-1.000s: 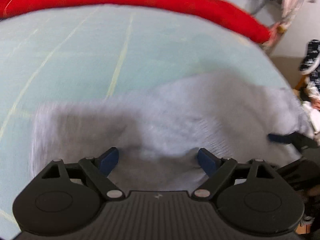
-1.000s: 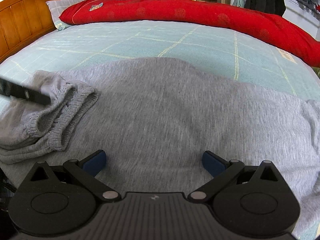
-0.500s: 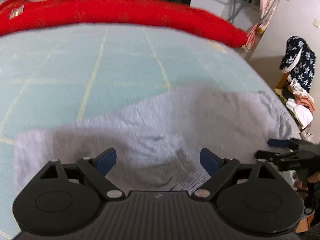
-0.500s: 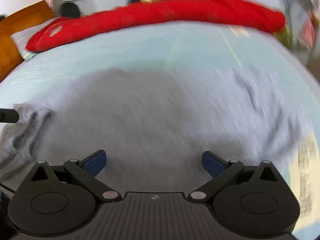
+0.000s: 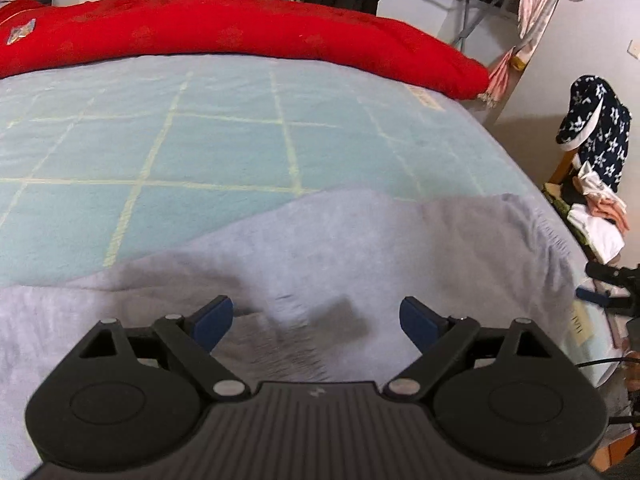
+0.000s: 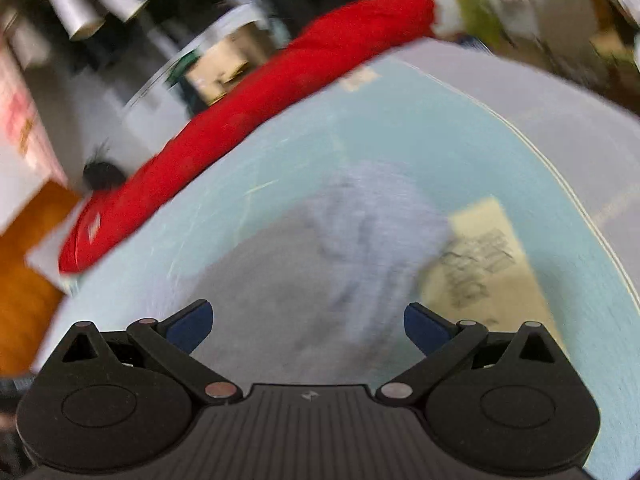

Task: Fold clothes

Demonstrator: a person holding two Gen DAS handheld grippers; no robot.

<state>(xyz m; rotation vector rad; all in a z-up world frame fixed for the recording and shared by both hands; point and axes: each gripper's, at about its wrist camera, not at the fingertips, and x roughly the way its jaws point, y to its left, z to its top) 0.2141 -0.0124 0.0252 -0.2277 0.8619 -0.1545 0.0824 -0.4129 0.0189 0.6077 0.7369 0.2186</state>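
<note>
I find both my left hand-held gripper (image 5: 316, 318) and right hand-held gripper (image 6: 308, 326) spread wide, empty, above the grey garment (image 5: 400, 248) on the bed (image 5: 200, 140).

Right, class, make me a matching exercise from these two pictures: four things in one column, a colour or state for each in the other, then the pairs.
Things:
1. quilt
2. bed sheet
3. garment
4. left claw

Colour or state:
A. grey
B. open, holding nothing
C. red
D. pale blue with light lines

Pairs: 1-C, 2-D, 3-A, 4-B
</note>
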